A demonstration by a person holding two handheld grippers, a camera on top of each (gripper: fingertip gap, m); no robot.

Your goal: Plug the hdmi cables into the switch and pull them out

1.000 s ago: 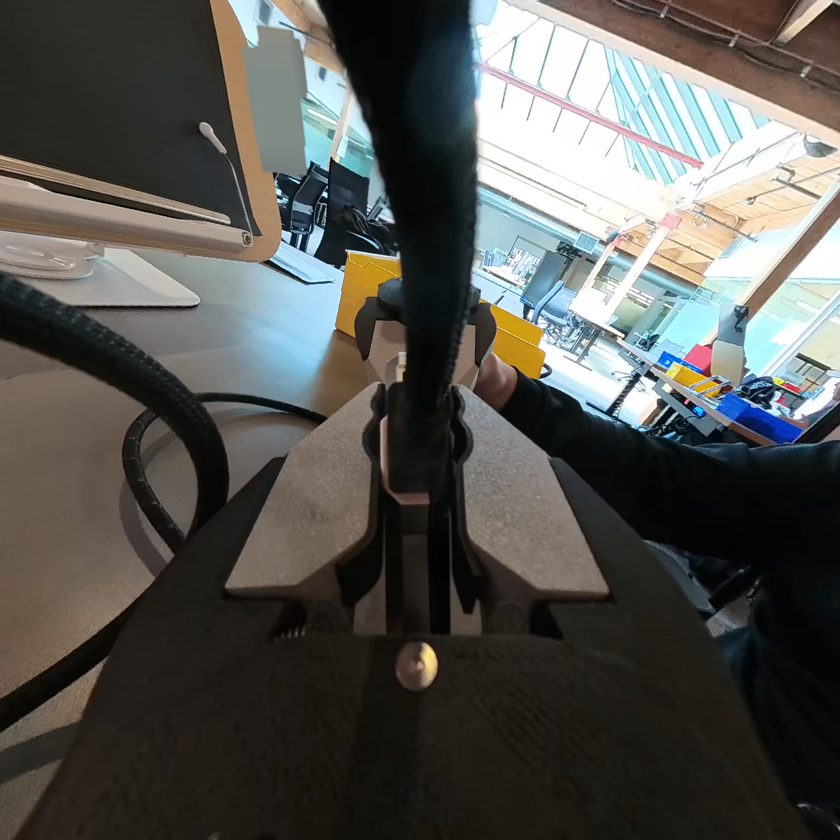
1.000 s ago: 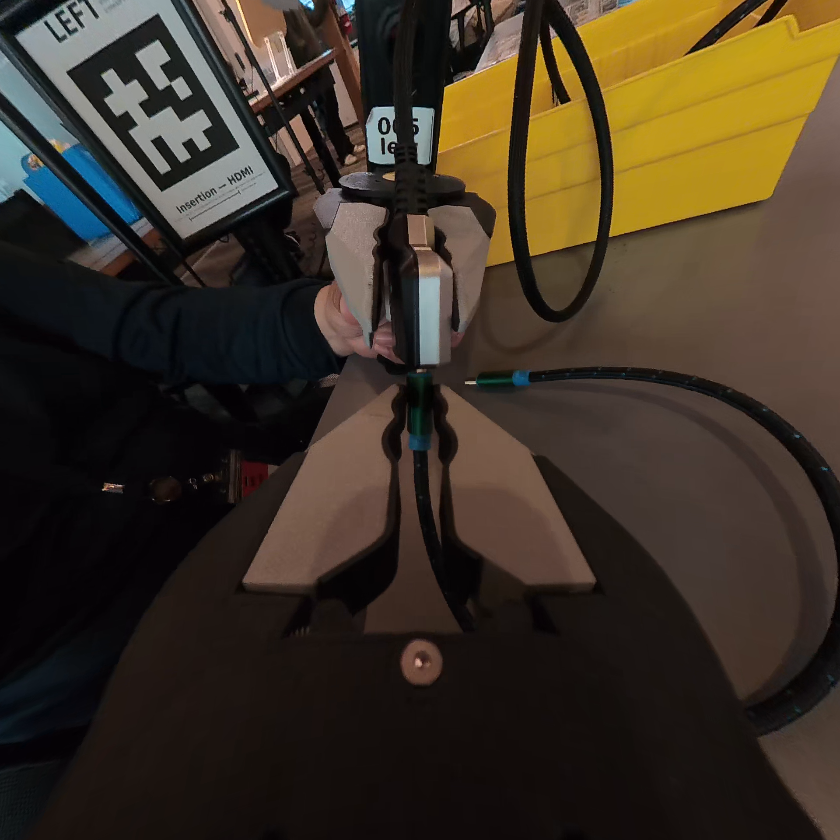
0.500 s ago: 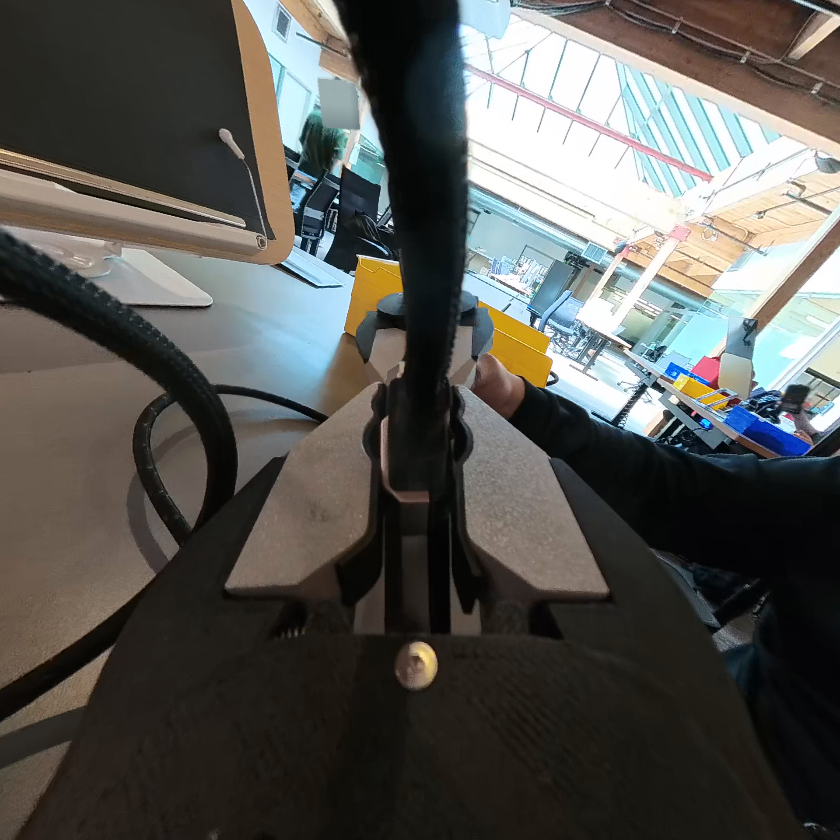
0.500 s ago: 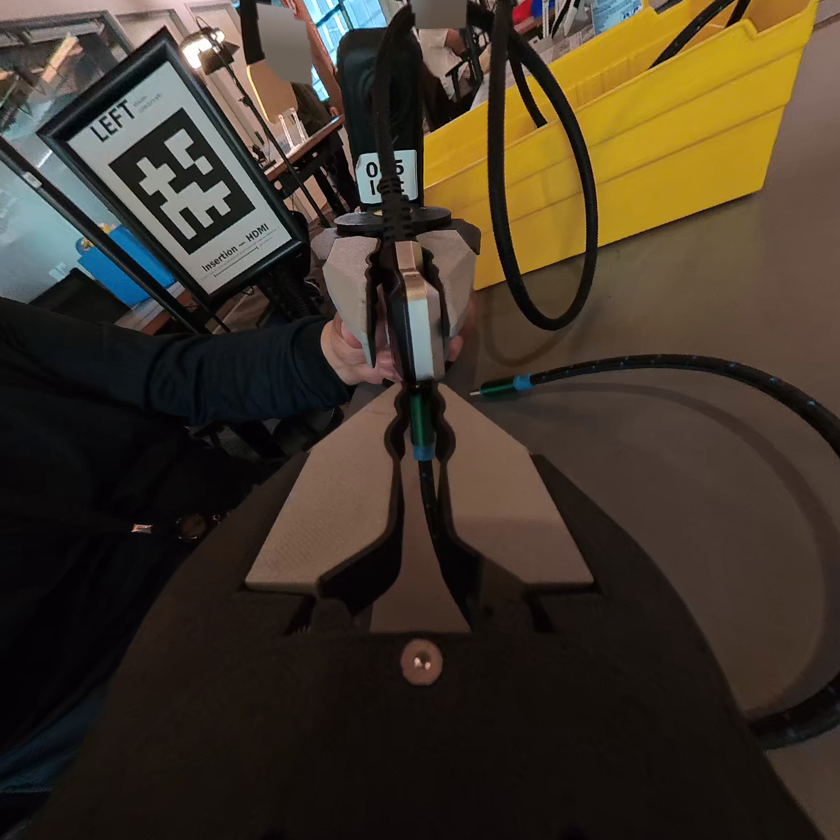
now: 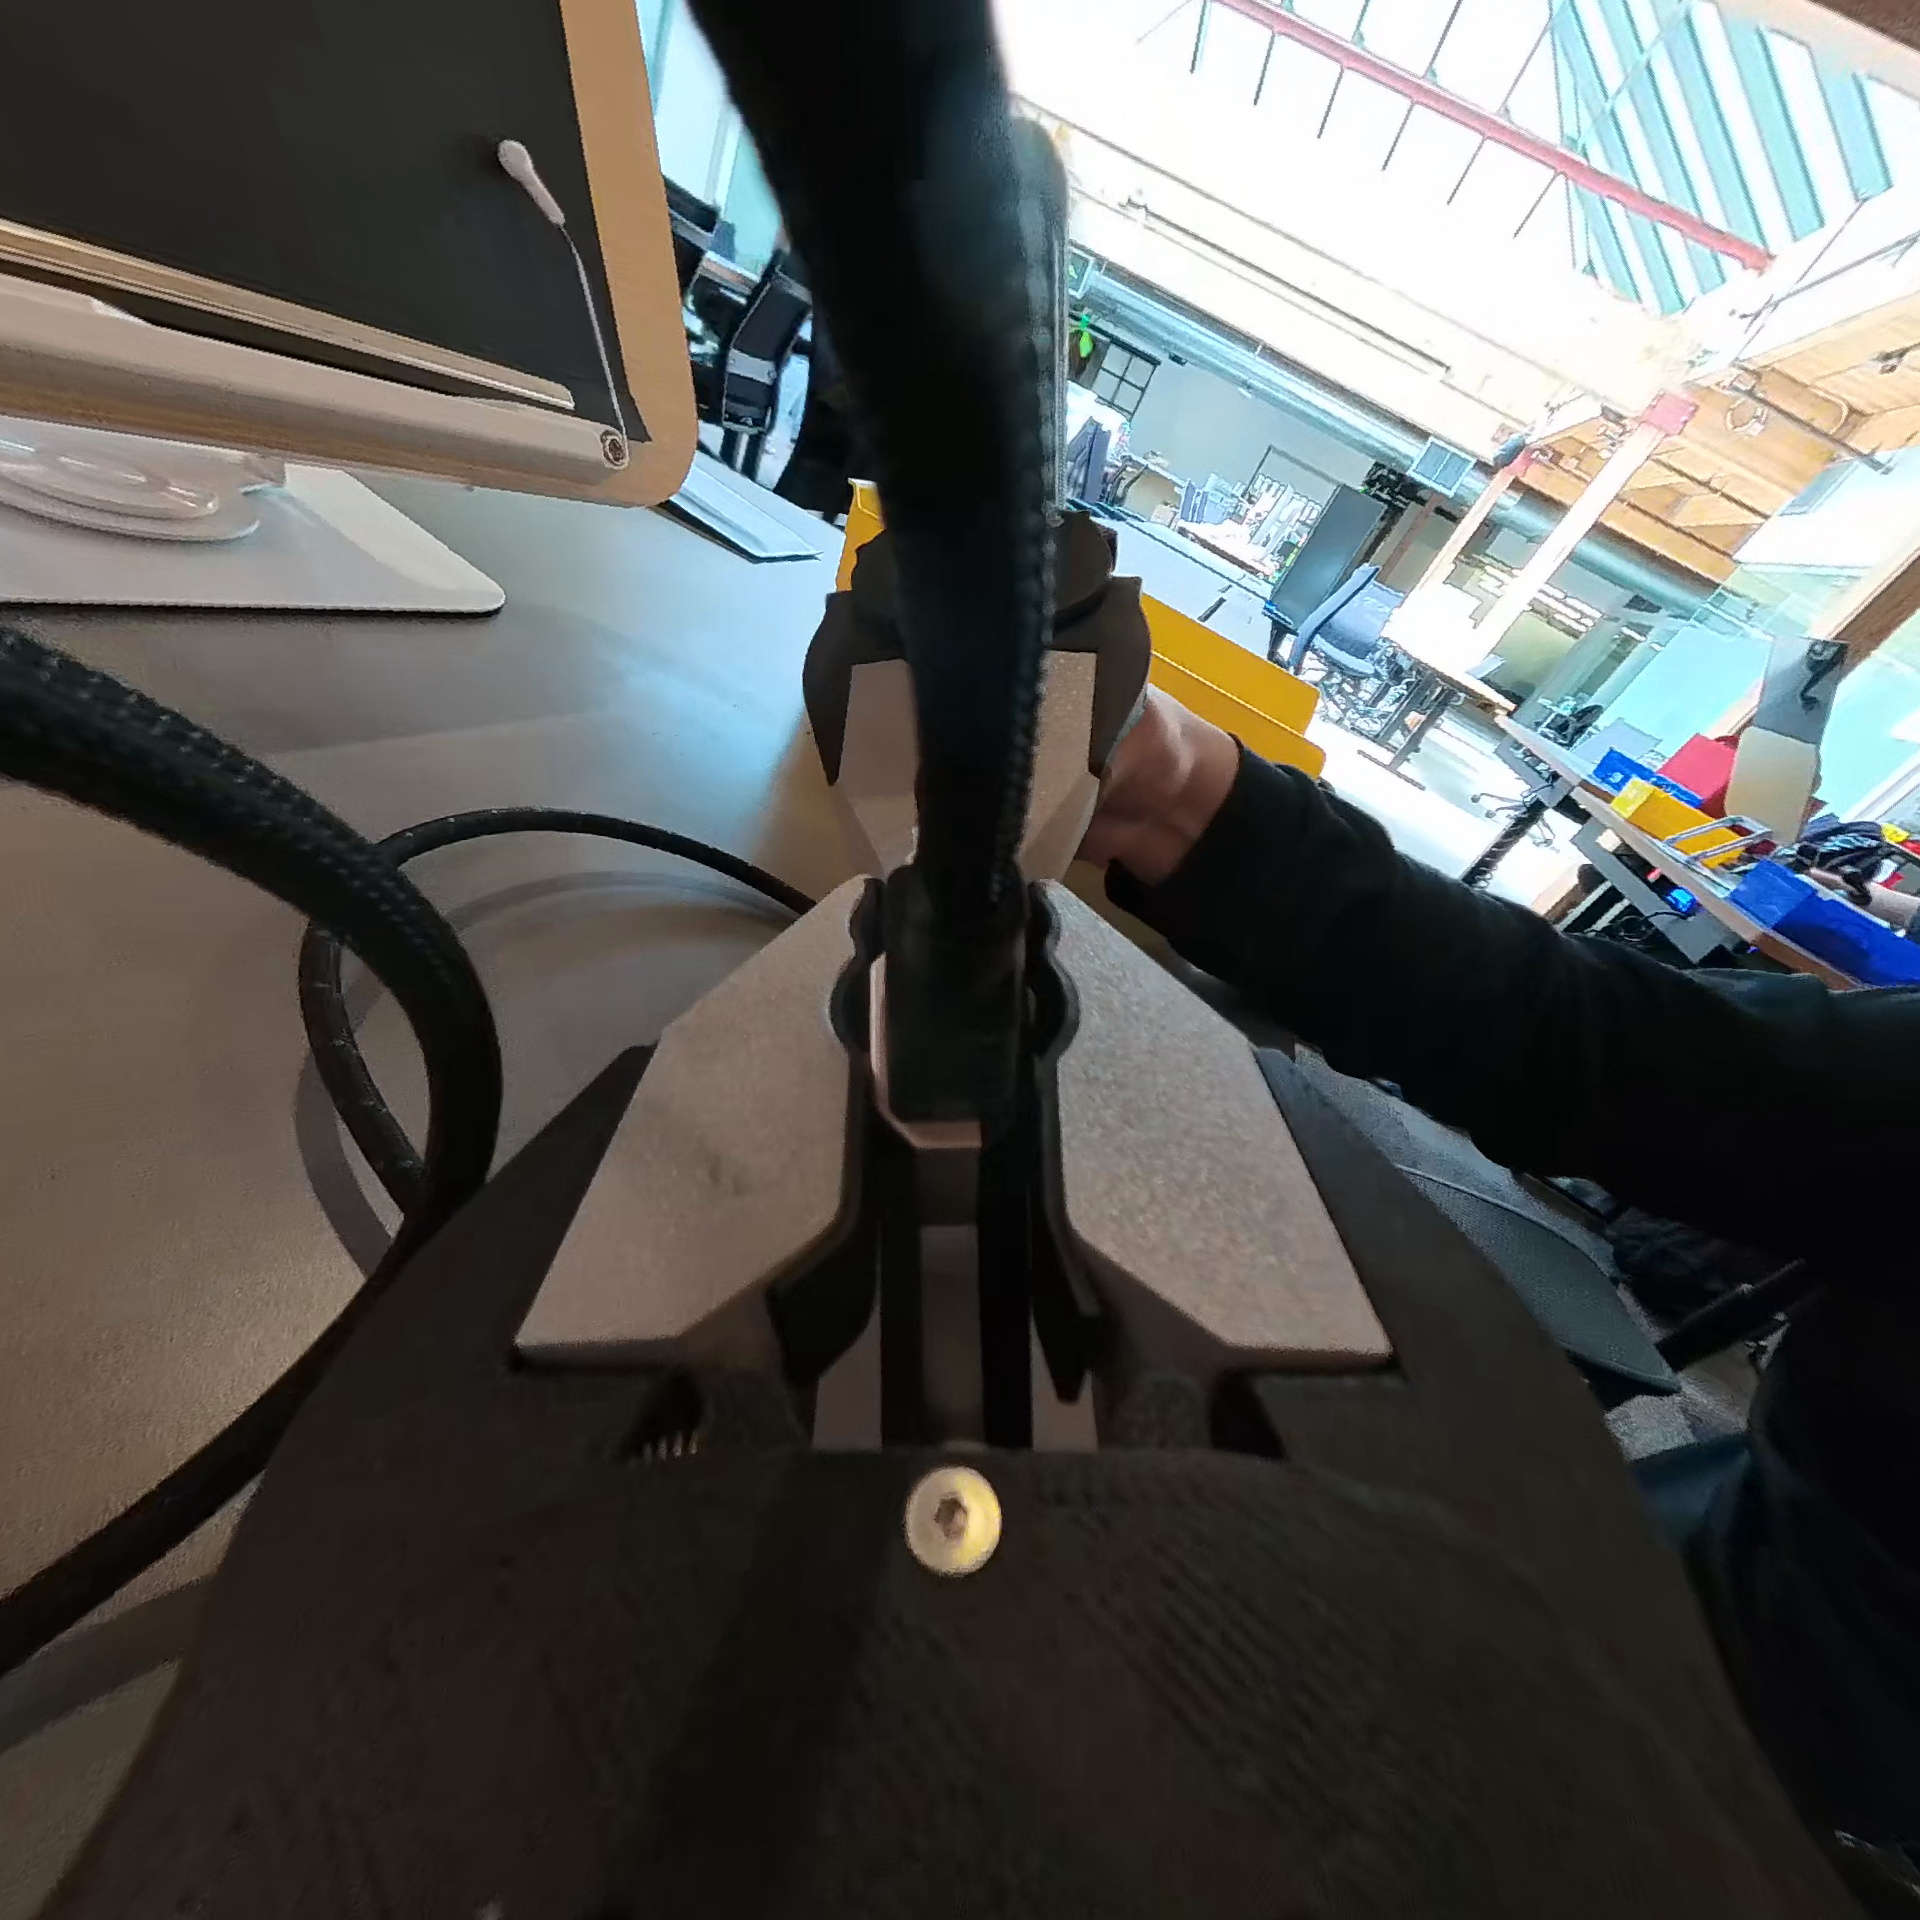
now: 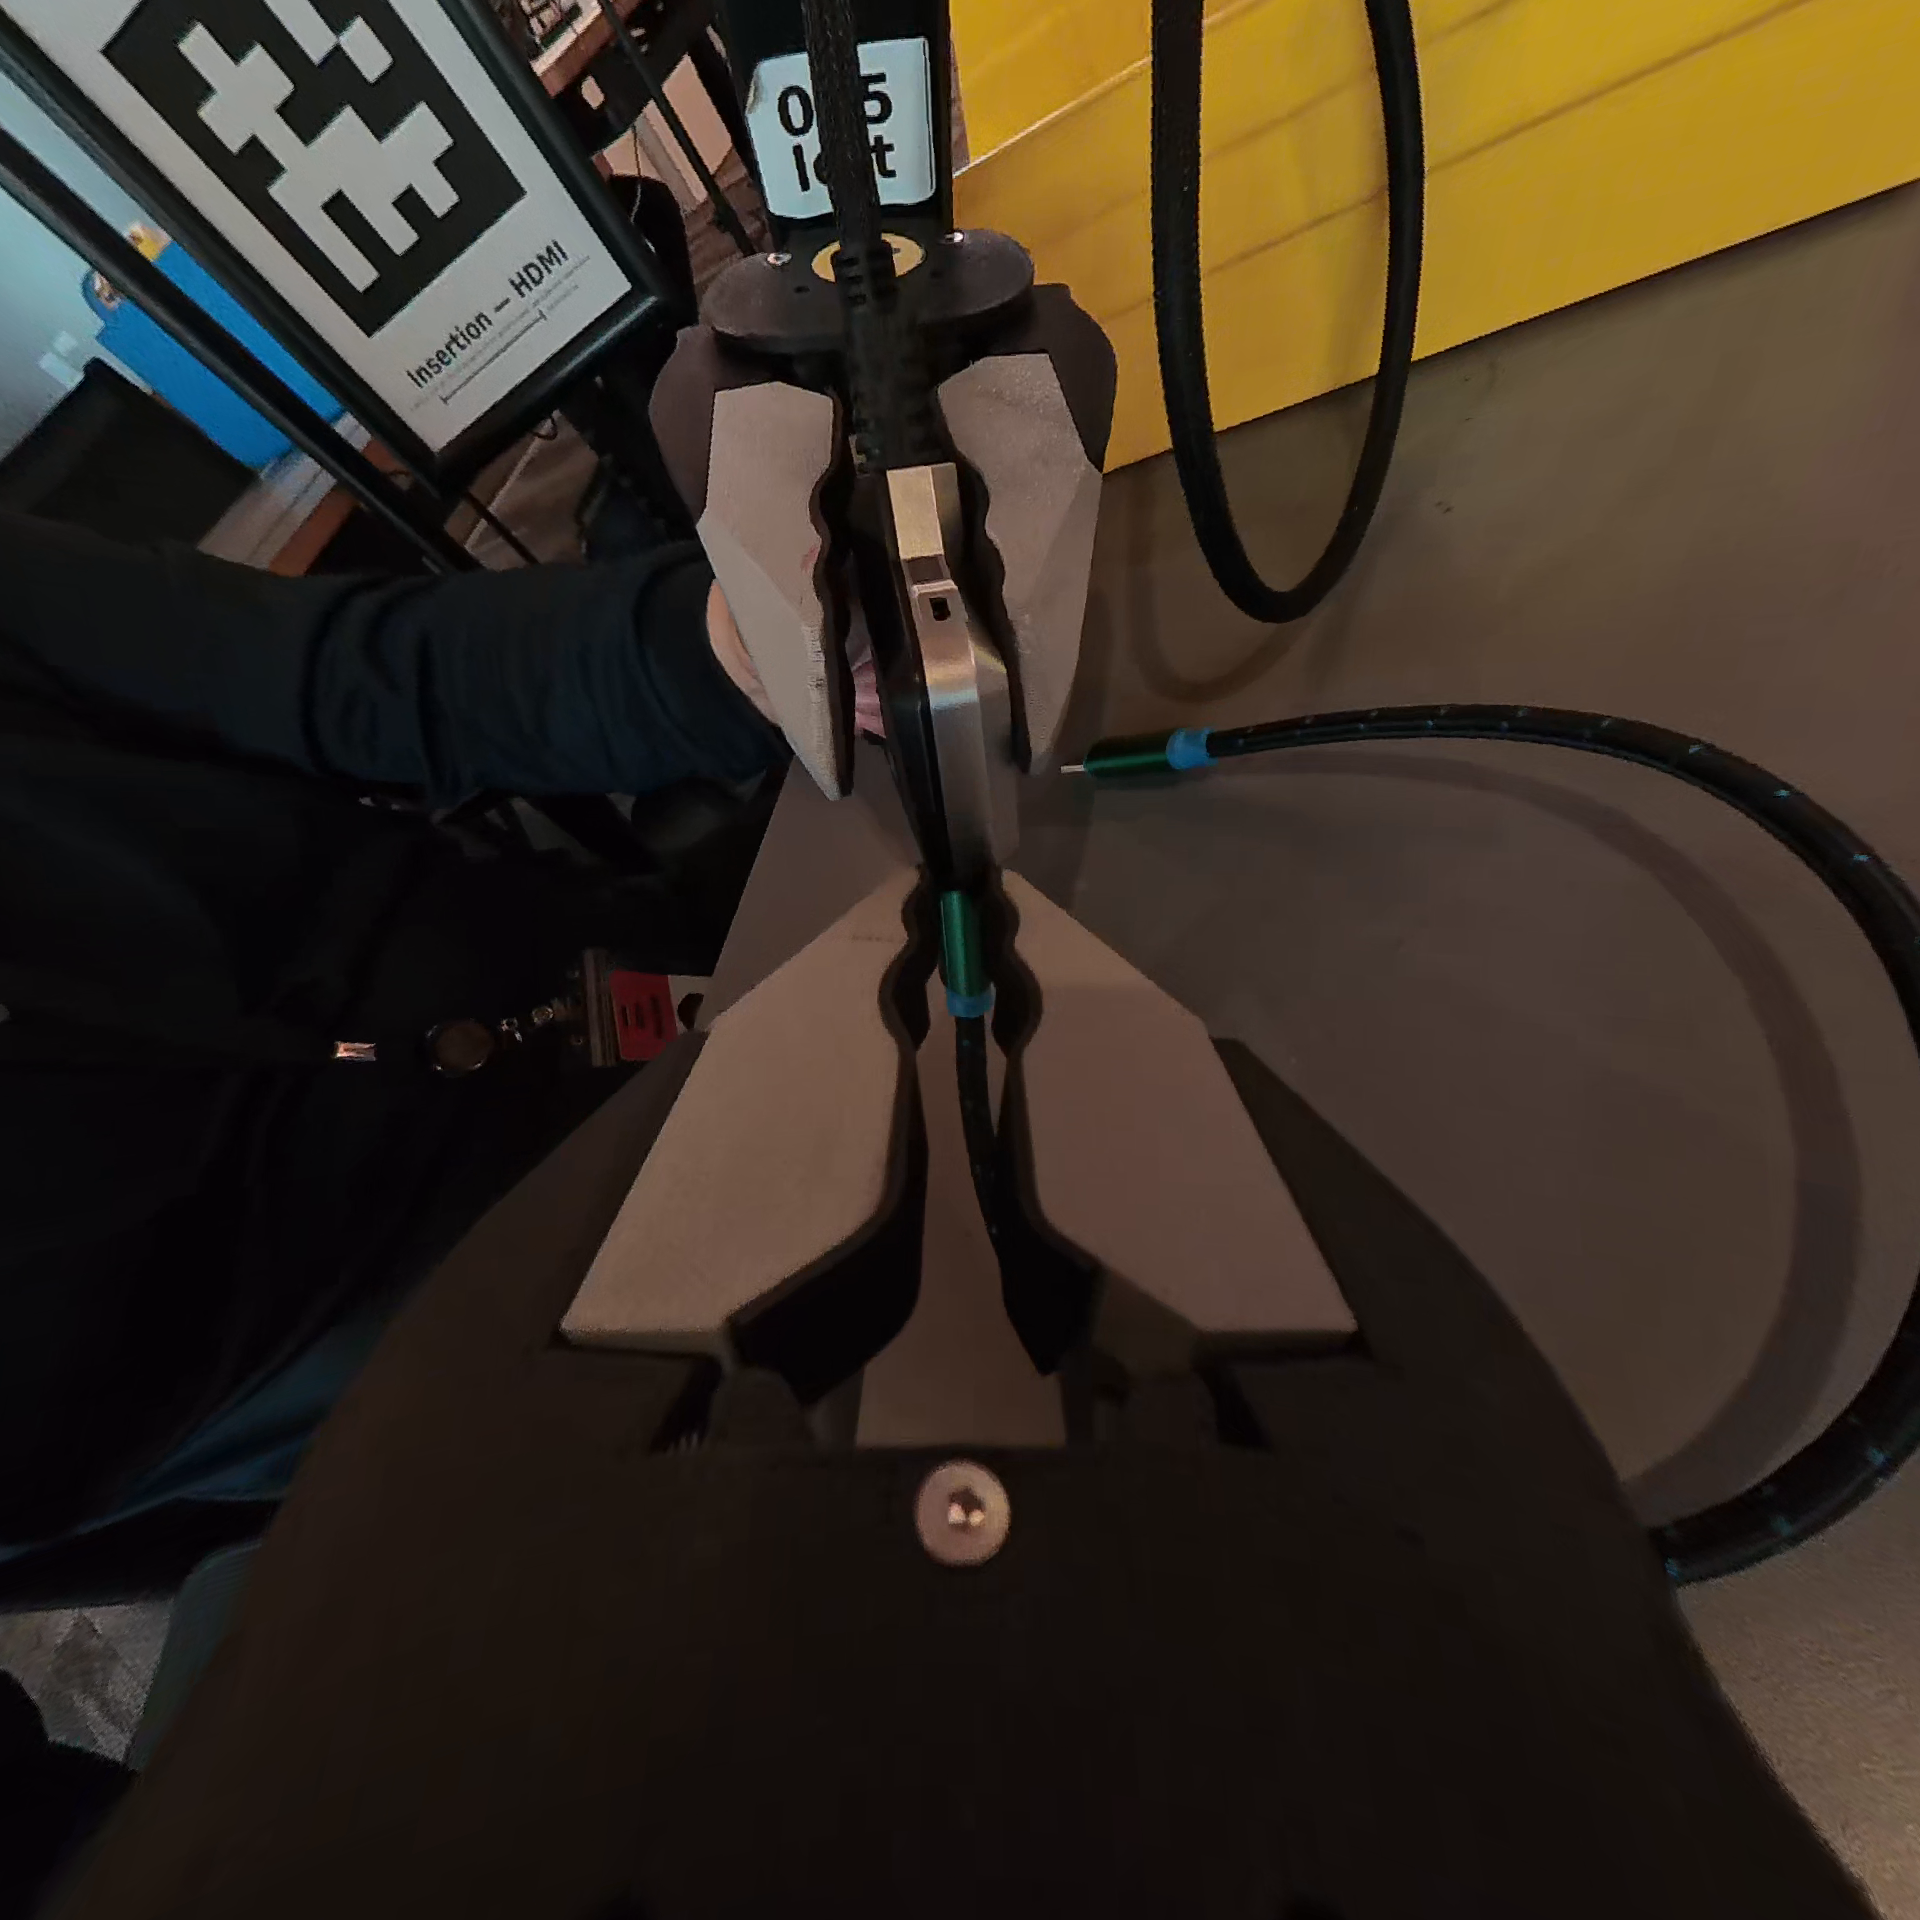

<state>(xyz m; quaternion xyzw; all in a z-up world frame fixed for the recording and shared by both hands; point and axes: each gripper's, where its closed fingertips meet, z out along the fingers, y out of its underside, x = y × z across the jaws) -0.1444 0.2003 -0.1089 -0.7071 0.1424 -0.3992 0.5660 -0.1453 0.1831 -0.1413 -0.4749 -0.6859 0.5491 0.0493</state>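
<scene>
left hand-held gripper [image 6: 914, 665] clamped on flat silver metal switch [image 6: 951, 707], right hand-held gripper [image 6: 961, 935] pinching green-ended black braided hdmi cable [image 6: 961, 951] right against it, spare matching cable [image 6: 1455, 727] on grey tabletop [image 6: 1455, 987]

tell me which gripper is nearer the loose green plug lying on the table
Left. In the right wrist view the left gripper, holding the switch, sits just beside the loose green plug. The right gripper is lower in the frame, clamped on another green plug.
</scene>
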